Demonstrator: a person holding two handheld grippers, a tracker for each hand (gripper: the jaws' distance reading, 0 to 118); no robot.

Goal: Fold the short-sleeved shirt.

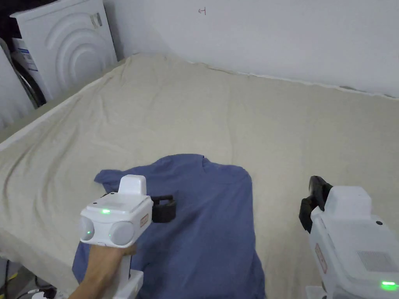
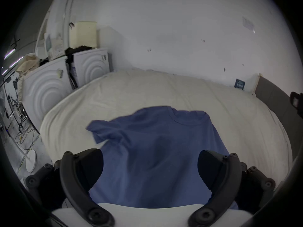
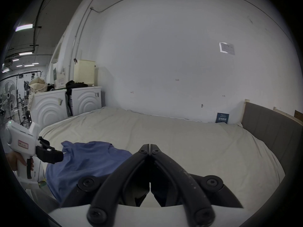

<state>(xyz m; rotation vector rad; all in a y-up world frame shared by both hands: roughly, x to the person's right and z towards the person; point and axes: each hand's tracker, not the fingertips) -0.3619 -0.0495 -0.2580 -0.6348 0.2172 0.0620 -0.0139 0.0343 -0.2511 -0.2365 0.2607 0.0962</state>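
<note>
The blue short-sleeved shirt (image 1: 202, 218) lies spread on the bed (image 1: 241, 116), collar at the far end and hem toward the person, so its long axis runs straight away from the fingers; its right side looks already turned in, giving a straight right edge, while the left sleeve (image 2: 105, 132) is spread out to the side.

The left gripper (image 2: 150, 170) hovers just above the cloth with its fingers (image 2: 88, 166) wide apart and nothing between them; the body of the shirt lies directly ahead and below, and the sleeve sits ahead and to the left of those fingers.

The right gripper (image 3: 150, 150) has its fingers (image 3: 131, 165) pressed together on nothing; it hangs over bare sheet, and the shirt lies to the left of them, apart.

My judgement: the left gripper is much the nearer one to the unfolded side; the coming move turns on reaching left and forward to the sleeve or left edge, then carrying it across the long axis toward the right.
</note>
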